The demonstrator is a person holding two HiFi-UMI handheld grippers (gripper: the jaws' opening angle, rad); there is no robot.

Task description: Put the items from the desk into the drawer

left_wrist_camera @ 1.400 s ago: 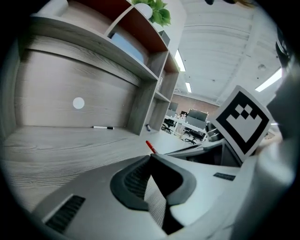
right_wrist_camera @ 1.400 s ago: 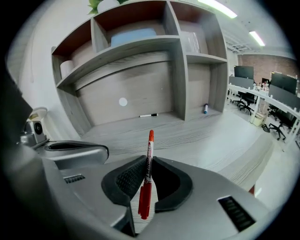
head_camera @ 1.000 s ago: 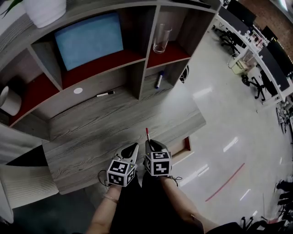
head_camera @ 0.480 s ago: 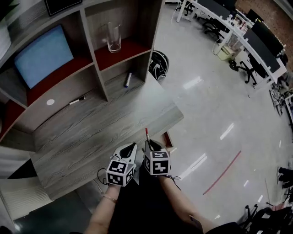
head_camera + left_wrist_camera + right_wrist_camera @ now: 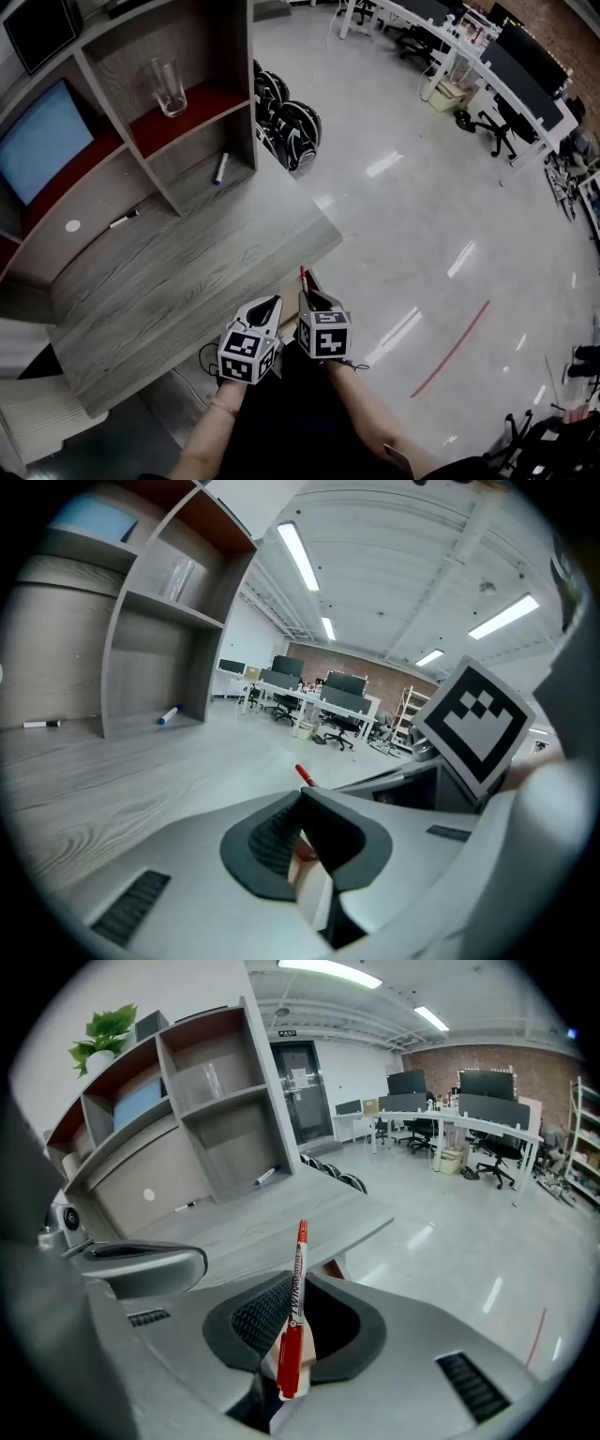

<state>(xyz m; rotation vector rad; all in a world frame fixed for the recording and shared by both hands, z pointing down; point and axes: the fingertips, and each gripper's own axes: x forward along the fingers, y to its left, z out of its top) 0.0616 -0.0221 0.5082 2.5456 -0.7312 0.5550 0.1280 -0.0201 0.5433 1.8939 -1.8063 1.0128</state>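
My right gripper [image 5: 307,292] is shut on a red marker [image 5: 303,275], which sticks up and forward from between its jaws [image 5: 293,1307]. My left gripper [image 5: 274,302] is just to its left, shut with nothing in it [image 5: 305,841]. Both hang off the front right corner of the grey wooden desk [image 5: 187,272]. A sliver of the tan drawer [image 5: 284,284] shows under the desk edge, right ahead of the jaws. On the desk lie a blue marker [image 5: 220,168] in a cubby, a black marker [image 5: 123,219] and a small white disc [image 5: 73,226].
A shelf unit stands on the desk, with a clear glass [image 5: 169,86] on a red shelf and a blue panel [image 5: 42,141]. Black wheels [image 5: 291,127] rest on the shiny floor beyond the desk. Office desks and chairs [image 5: 487,84] fill the far right.
The desk and shelves have slid left and up in the head view as the view swung right. Both grippers keep their spot, the red marker still held.
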